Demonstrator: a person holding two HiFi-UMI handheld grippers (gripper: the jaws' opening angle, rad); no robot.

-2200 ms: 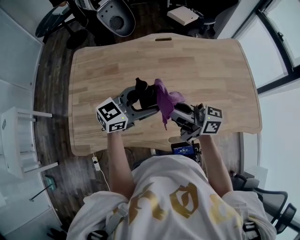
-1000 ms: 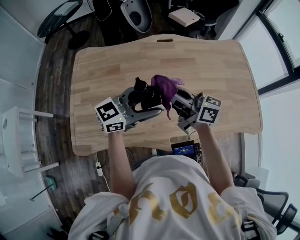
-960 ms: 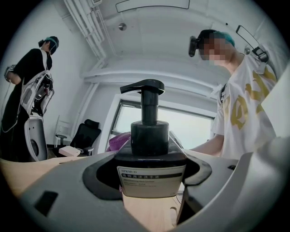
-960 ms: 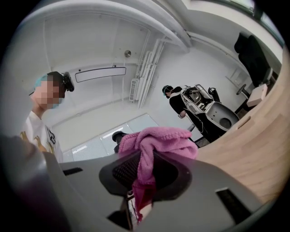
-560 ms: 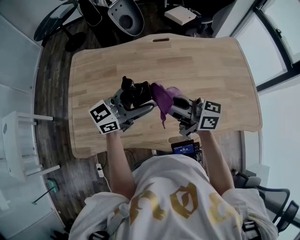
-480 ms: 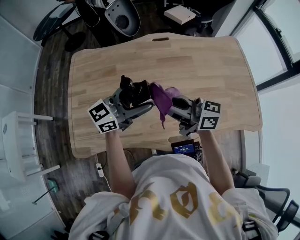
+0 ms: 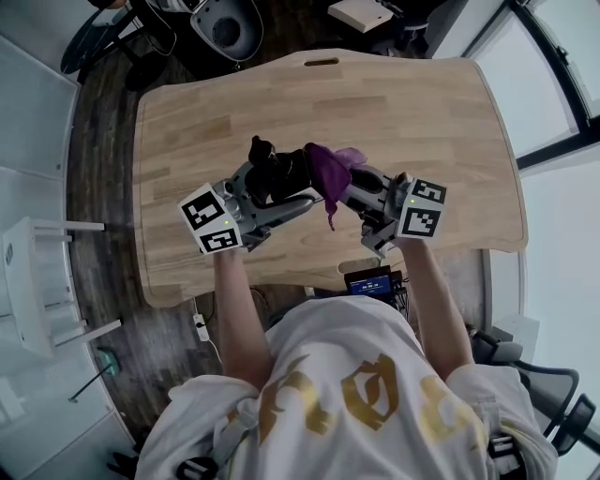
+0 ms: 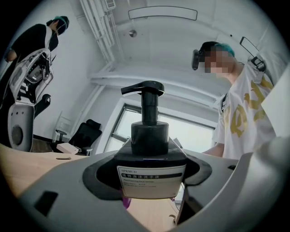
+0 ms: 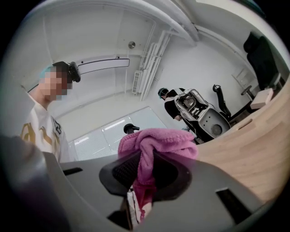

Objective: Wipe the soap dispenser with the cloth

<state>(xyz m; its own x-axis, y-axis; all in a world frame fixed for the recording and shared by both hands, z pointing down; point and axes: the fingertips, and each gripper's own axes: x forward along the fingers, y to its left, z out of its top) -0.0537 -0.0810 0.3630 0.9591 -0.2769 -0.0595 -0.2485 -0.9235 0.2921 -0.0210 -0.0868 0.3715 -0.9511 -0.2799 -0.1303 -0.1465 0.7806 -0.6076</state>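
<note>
The left gripper (image 7: 279, 190) has its fingers (image 8: 59, 192) closed on the soap dispenser (image 8: 149, 152), clamping the square black body from both sides just above its white label. The black pump head rises clear above the fingers, its spout turned to the left in the left gripper view. From the head view the dispenser is held over the middle of the table (image 7: 422, 103), with its pump end tipped away from the person.

Just right of the dispenser, the right gripper (image 9: 145, 179) has its fingers pinched shut on the cloth (image 9: 156, 140), a pink-purple towel. A bunched fold bulges above the fingers and a narrow tail hangs below them. In the head view the cloth lies against the dispenser's right side. In the right gripper view the pump head peeks over the top of the cloth, so the dispenser sits directly behind it. A sliver of the cloth also shows under the dispenser's base in the left gripper view.

Nearer than the dispenser is the person's white shirt (image 7: 347, 394) with gold print. Beyond the dispenser, past the far edge of the table, stands a grey chair (image 7: 220, 23), and a second person (image 9: 168, 102) in dark clothes is beside it.
</note>
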